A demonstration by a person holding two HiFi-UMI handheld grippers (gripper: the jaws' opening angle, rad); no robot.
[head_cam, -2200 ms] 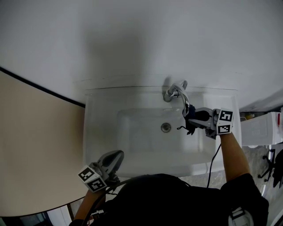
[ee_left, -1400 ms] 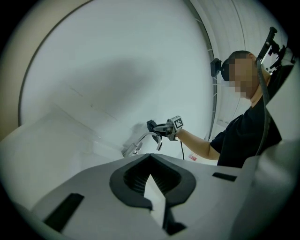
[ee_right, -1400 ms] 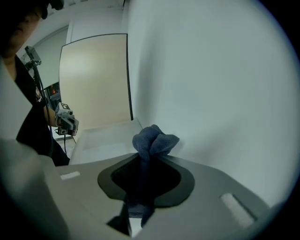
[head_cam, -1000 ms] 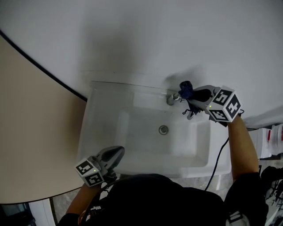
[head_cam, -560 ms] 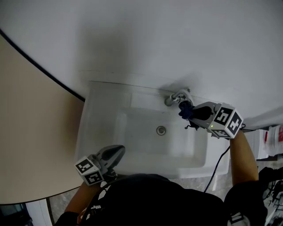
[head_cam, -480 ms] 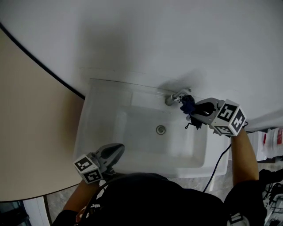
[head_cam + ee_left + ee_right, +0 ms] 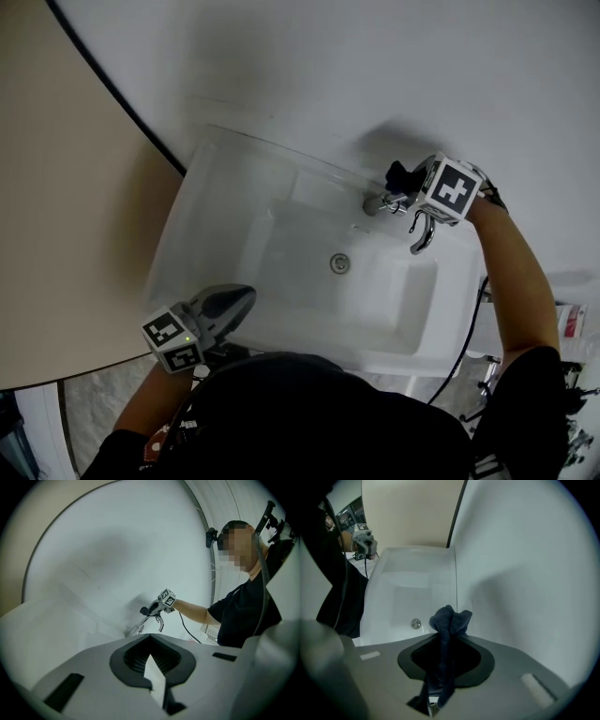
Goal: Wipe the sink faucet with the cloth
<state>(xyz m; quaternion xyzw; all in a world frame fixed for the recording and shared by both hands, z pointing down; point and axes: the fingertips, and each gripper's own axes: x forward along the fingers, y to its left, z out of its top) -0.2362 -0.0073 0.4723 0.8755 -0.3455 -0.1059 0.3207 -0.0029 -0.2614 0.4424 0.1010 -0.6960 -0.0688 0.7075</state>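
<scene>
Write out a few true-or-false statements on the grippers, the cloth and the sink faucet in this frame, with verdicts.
1. The right gripper is shut on a dark blue cloth. True.
2. The left gripper grips the faucet. False: its jaws are shut on nothing, and it is by the near edge of the sink, well away from the faucet.
3. The cloth lies in the basin beside the drain. False: it is pinched in the right gripper's jaws, up at the faucet.
4. The faucet stands on the wall side of the sink. True.
</scene>
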